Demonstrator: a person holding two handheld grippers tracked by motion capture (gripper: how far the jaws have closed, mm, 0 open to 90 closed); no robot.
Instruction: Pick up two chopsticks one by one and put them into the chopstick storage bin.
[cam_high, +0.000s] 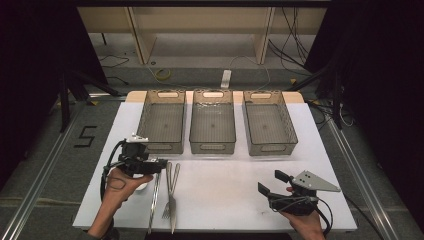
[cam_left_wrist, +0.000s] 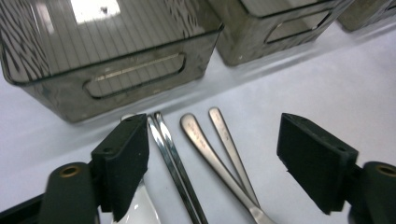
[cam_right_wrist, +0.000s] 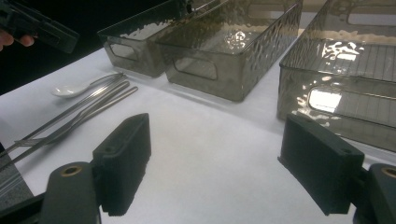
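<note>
Two hand-held claws over a white bench (cam_high: 300, 165) with cutlery and three smoky plastic bins

Left claw (cam_left_wrist: 212, 163), jaws spread and empty, hovers above the steel forks (cam_high: 171, 192) and chopsticks (cam_high: 153, 200) in front of the left bin (cam_high: 145, 117); right claw (cam_high: 271, 183) gapes empty, well apart. The handles look thin, stiff, slippery: likely best pinched mid-shaft

A table (cam_high: 225, 185) covered with a white sheet was seen, and three smoky translucent bins (cam_high: 213, 121) were set side by side along its far half. Near its front left, a pair of metal chopsticks (cam_high: 154, 200), two forks (cam_high: 171, 197) and a white spoon (cam_right_wrist: 70, 88) were laid close together.
</note>
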